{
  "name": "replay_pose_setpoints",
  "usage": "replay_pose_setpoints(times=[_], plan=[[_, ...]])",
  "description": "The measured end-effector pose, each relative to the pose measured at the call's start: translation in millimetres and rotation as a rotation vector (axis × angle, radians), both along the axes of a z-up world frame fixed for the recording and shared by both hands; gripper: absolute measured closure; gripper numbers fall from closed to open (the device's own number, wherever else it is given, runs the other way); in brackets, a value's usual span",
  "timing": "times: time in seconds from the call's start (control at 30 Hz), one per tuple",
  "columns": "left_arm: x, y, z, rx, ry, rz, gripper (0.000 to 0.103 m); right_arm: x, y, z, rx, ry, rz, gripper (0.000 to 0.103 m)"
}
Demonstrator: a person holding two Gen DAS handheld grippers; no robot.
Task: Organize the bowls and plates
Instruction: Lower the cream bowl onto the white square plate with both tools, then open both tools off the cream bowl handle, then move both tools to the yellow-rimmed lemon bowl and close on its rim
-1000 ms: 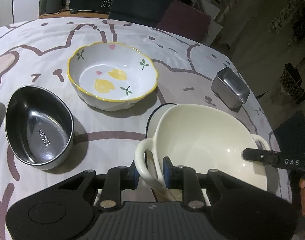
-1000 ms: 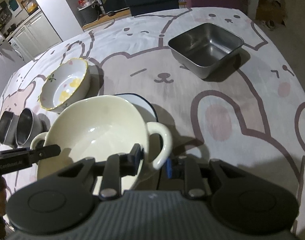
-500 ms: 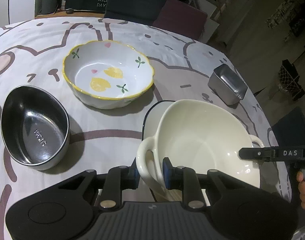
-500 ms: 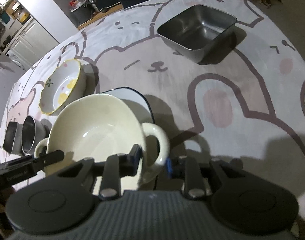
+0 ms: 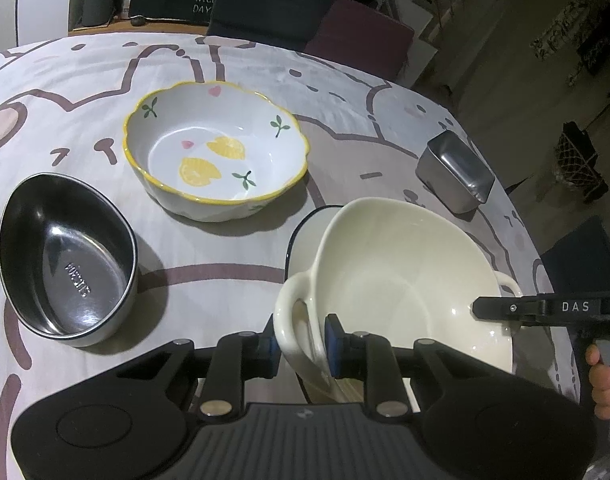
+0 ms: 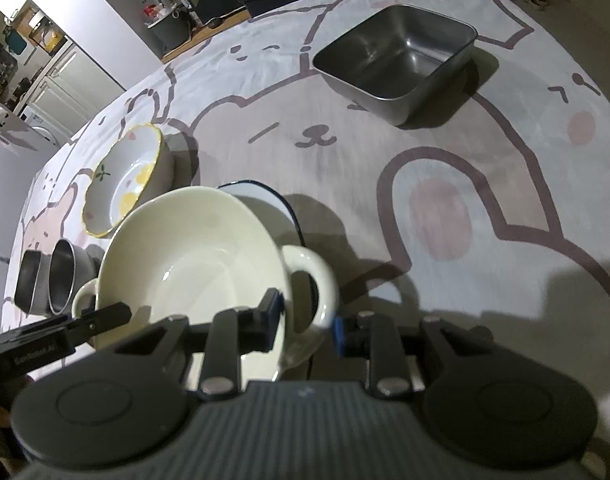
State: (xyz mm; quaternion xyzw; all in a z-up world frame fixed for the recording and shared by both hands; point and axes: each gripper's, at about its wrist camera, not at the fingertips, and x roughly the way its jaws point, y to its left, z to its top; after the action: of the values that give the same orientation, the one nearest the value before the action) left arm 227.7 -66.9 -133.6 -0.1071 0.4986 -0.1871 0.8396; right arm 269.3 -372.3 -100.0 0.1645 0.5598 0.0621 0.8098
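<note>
**A:** How do you hold the cream bowl [image 5: 405, 276] at this moment?

**B:** With both tools. My left gripper [image 5: 301, 347] is closed on the left loop handle [image 5: 295, 312]; one pad is outside the loop and the other one presses on the bowl wall side. My right gripper [image 6: 307, 318] is closed on the opposite handle [image 6: 311, 280] in the same manner. The bowl is over the white plate with a dark blue rim [image 5: 305, 224], near my edge of the table. I cannot tell if its base rests on the plate or is a little above it.

**A:** How do you think it will handle?

**B:** I judge it is glazed ceramic, so stiff, rather heavy and smooth. The glaze shines, so the pads may slip if I tilt it. It is also fragile: a hard contact with the plate can chip both. The handles are the correct place to grip, because the rim is thick and rounded and gives less hold. I must keep both hands at the same height, or the bowl will turn in the pads.

**A:** And the other dishes?

**B:** The lemon-pattern bowl [image 5: 217, 152] stands beyond the plate, apart from it. The oval steel bowl [image 5: 67, 260] is to my left, and the square steel container [image 6: 397, 58] is far at the right side. The right wrist view shows one more dark container [image 6: 27, 282] just beside the oval one. The steel ones should be light and not fragile, so one gripper on the wall will be enough for them, I think.
</note>
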Motion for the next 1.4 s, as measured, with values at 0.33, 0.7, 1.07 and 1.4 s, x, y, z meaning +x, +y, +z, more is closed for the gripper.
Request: replay_pose_setpoints(times=[0.33,0.7,1.07,1.4], plan=[[1.0,1.2,0.5,-0.006,0.006,-0.01,0.079,0.3,-3.0,-0.6,0.011,-0.005,0.002,0.072],[-10.4,8.7,18.8,-0.027,0.006,-0.016,0.04,-6.5,-0.5,5.5,-0.03,-0.013,0.041,0.037],[-31.3,30.8,82.8,-0.021,-0.198,0.019,0.0,-37.0,7.4,67.1,-0.035,-0.293,0.021,0.0],[23.0,57.5,117.6,0.037,-0.334,0.147,0.0,14.9,52.5,96.7,0.04,-0.462,-0.026,0.0]])
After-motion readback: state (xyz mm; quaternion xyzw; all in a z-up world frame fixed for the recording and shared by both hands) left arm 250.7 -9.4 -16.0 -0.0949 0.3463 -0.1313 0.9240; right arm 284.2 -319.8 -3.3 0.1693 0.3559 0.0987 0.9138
